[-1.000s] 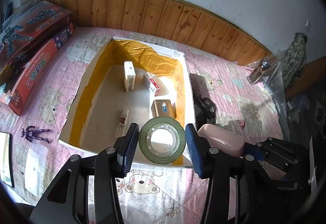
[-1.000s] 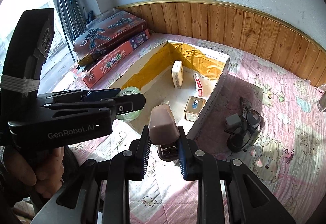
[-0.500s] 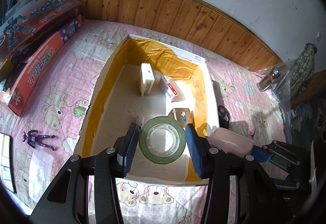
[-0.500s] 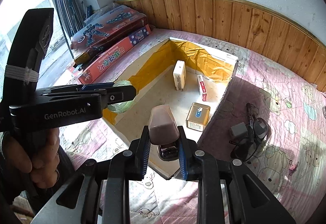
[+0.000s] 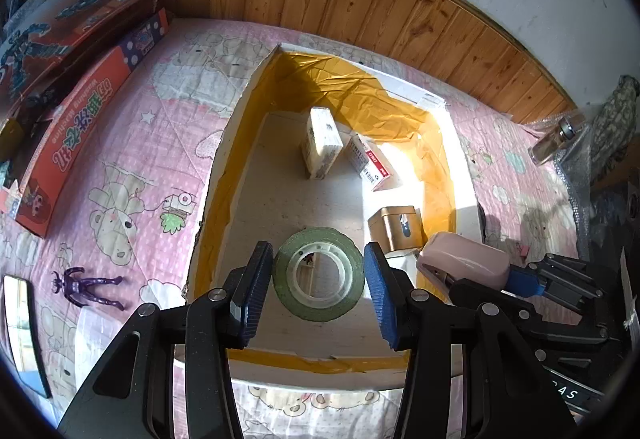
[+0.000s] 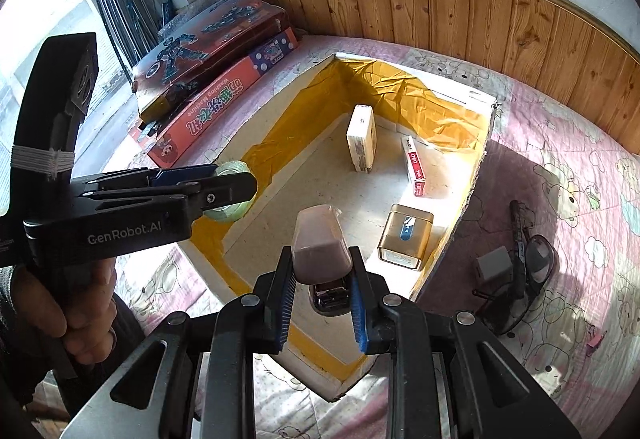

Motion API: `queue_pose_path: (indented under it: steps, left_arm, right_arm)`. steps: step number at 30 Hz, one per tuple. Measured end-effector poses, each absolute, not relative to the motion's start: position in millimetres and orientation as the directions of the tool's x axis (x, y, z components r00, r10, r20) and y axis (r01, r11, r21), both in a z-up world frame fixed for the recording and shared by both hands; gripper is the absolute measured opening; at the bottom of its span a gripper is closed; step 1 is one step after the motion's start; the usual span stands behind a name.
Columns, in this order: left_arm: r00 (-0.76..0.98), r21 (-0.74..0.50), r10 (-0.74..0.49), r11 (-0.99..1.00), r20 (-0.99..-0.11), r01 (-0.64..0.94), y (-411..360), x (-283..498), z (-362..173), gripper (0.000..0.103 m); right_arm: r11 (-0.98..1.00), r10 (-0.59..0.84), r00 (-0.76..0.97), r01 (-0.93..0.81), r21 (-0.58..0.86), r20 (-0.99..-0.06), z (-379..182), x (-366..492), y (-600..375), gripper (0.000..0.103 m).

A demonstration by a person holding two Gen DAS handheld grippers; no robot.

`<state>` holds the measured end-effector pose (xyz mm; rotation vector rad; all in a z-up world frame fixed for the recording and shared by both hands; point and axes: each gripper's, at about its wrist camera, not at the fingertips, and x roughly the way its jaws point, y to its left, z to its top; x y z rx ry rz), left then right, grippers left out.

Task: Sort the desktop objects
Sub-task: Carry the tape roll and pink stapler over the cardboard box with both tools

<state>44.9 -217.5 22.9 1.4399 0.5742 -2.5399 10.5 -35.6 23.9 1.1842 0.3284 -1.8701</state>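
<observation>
Carrying the green tape roll with clear core (image 5: 319,274), clenched in the left gripper (image 5: 319,281), and the pink stapler (image 6: 321,252), gripped by the right gripper (image 6: 322,303), over the near edge of the yellow-lined cardboard box (image 5: 448,163), lowering onto bare floor before releasing

green tape roll (image 5: 319,274), pink stapler (image 6: 321,245), yellow-lined box (image 5: 434,159), pink bear-print quilt (image 5: 132,143)

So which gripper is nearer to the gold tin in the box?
Right. The right gripper, shut on the pink stapler, hangs just beside the gold tin. The left gripper, shut on the tape roll, sits farther toward the box's opposite wall.
</observation>
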Motion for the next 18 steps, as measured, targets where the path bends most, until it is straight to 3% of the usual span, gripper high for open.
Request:
queue_pose_path:
  steps: [18]
  left_arm:
    - [-0.414,-0.132,-0.002,-0.947,-0.910,0.294,-227,28,-4,0.049]
  right_arm:
    - [-0.579,-0.433,-0.104,0.793,0.188,-0.896,-8,-30,-95,0.026]
